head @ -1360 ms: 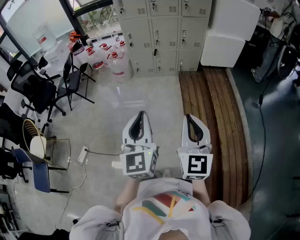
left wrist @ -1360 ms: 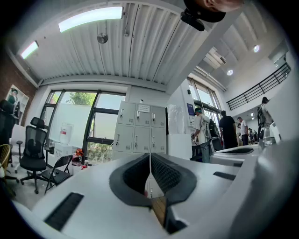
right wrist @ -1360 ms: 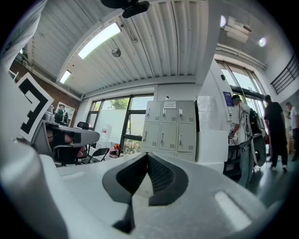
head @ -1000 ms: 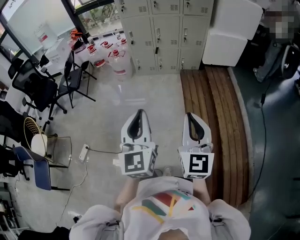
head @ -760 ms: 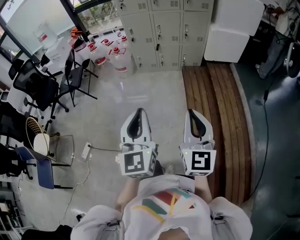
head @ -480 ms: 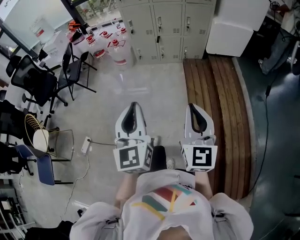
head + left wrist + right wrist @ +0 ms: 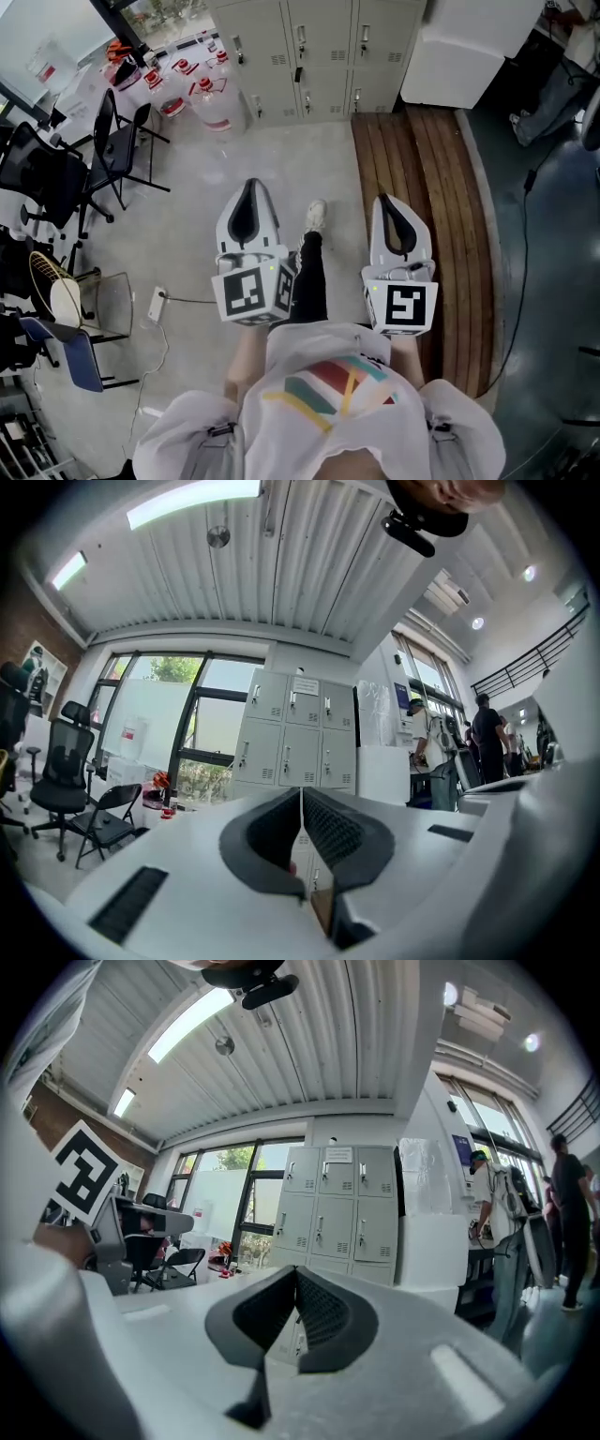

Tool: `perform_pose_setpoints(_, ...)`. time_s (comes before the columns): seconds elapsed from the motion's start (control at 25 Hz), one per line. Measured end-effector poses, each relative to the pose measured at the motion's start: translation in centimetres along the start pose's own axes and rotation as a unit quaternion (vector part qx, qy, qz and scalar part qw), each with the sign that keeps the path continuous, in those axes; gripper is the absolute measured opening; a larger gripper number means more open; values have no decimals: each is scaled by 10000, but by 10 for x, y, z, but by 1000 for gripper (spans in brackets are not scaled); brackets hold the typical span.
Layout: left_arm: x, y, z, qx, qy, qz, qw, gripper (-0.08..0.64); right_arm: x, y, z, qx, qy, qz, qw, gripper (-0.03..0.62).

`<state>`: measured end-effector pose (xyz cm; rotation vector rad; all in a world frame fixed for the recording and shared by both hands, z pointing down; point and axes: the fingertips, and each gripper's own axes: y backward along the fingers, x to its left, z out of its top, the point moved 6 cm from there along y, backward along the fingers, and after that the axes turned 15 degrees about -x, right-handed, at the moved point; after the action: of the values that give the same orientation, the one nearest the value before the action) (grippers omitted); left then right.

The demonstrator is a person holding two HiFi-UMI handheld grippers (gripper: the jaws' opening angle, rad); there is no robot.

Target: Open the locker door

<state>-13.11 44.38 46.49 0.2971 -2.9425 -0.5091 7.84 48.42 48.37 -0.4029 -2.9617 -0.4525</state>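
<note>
The left gripper [image 7: 247, 195] and the right gripper [image 7: 392, 217] sit side by side at chest height in the middle of the head view. Each has its jaws pressed together on nothing and points up the frame. The lockers [image 7: 302, 54] stand at the top centre, well apart from both, with every door closed.

This looks like the approach step, with one shoe [image 7: 316, 214] stepped out between the grippers. The next move calls for closing the distance, choosing a door, and spreading one pair of jaws to catch its handle.

The bare floor ahead looks passable. Water jugs [image 7: 199, 101] and black chairs [image 7: 111, 148] crowd the upper left. A wooden slatted platform [image 7: 427, 206] and white blocks [image 7: 452, 67] line the right.
</note>
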Motion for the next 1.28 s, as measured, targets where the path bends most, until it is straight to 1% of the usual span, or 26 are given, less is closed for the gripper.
perform_pose_setpoints(0.16,19,-94,-40,-158,194,-244,9994,18,-19,-81,-21,-240,347,-88,9991,5)
perform_pose_setpoints(0.24,31,-157,-67,-131,267,-390,9988,18,-31,-135,-41,-199,493,-100,9985,5)
perform_pose_setpoints(0.32,41,-228,-89,-97,305,-507,9982,18,-47,-199,-62,-49,539,-66,9985,5)
perform_pose_setpoints(0.4,51,-302,-95,-178,267,-601,9977,18,-63,-269,-68,-20,608,20,9981,5)
perform_pose_setpoints(0.52,72,-405,-89,-344,233,-706,9966,18,-82,-367,-66,-155,549,11,9984,5)
perform_pose_setpoints(0.64,82,-481,-95,-397,330,-795,9955,18,-101,-442,-75,-69,567,-11,9984,5)
perform_pose_setpoints(0.72,87,-514,-104,-364,412,-856,9948,18,-108,-478,-83,-2,609,60,9981,5)
perform_pose_setpoints(0.84,89,-554,-115,-311,625,-950,9930,18,-117,-518,-93,99,469,117,9988,5)
perform_pose_setpoints(0.92,84,-577,-121,-271,687,-974,9925,18,-128,-542,-100,120,435,141,9989,5)
perform_pose_setpoints(1.08,80,-606,-127,-55,680,-895,9937,18,-143,-585,-106,13,260,323,9991,5)
perform_pose_setpoints(1.28,71,-634,-121,-152,500,-776,9956,18,-166,-623,-96,-433,239,465,9977,5)
